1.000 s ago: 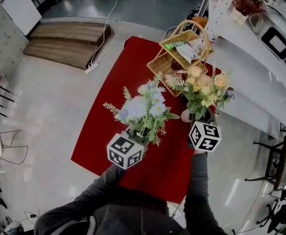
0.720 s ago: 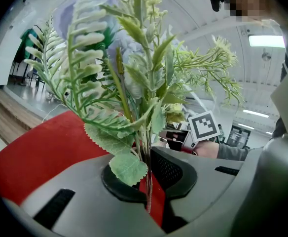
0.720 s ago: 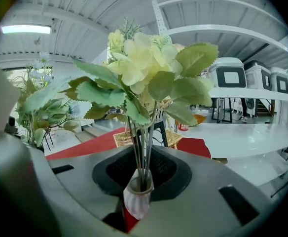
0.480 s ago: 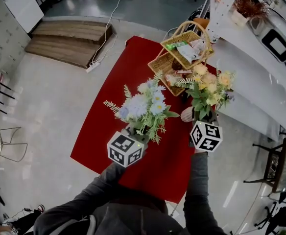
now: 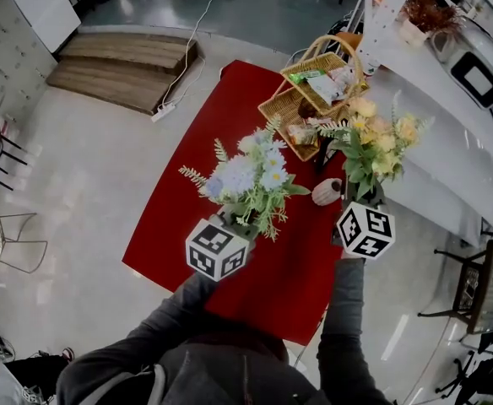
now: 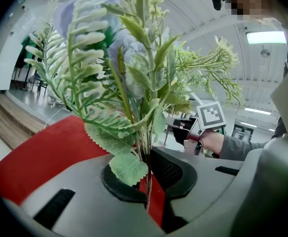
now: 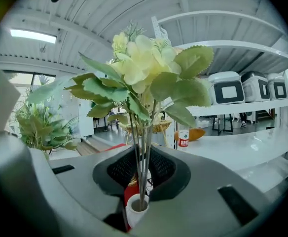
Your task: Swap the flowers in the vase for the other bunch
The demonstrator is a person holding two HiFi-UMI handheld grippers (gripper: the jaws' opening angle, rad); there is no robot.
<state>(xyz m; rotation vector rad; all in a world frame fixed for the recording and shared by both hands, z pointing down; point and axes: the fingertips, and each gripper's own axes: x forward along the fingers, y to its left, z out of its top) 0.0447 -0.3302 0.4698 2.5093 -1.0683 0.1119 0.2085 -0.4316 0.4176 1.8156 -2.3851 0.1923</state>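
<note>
My left gripper (image 6: 148, 176) is shut on the thin stems of a blue-and-white flower bunch (image 5: 248, 178), held upright over the red table (image 5: 221, 133). My right gripper (image 7: 142, 174) has just been closing and now pinches the stems (image 7: 143, 147) of a yellow bunch (image 5: 380, 144). Those stems' lower ends still reach the mouth of the small white vase (image 7: 137, 209). In the head view the vase (image 5: 326, 192) stands on the red table, just left of the right gripper's marker cube (image 5: 365, 230). The left gripper view shows that cube (image 6: 210, 116) and the hand behind it.
A wicker basket (image 5: 311, 99) with packets sits at the table's far end, close behind the yellow bunch. A white counter (image 5: 449, 150) runs along the right, with a red can (image 7: 183, 138) on it and white appliances (image 7: 228, 89) on a shelf above.
The right gripper has lifted the yellow bunch up and away from the vase, which now shows uncovered on the table. The left gripper and blue bunch have stayed put.
</note>
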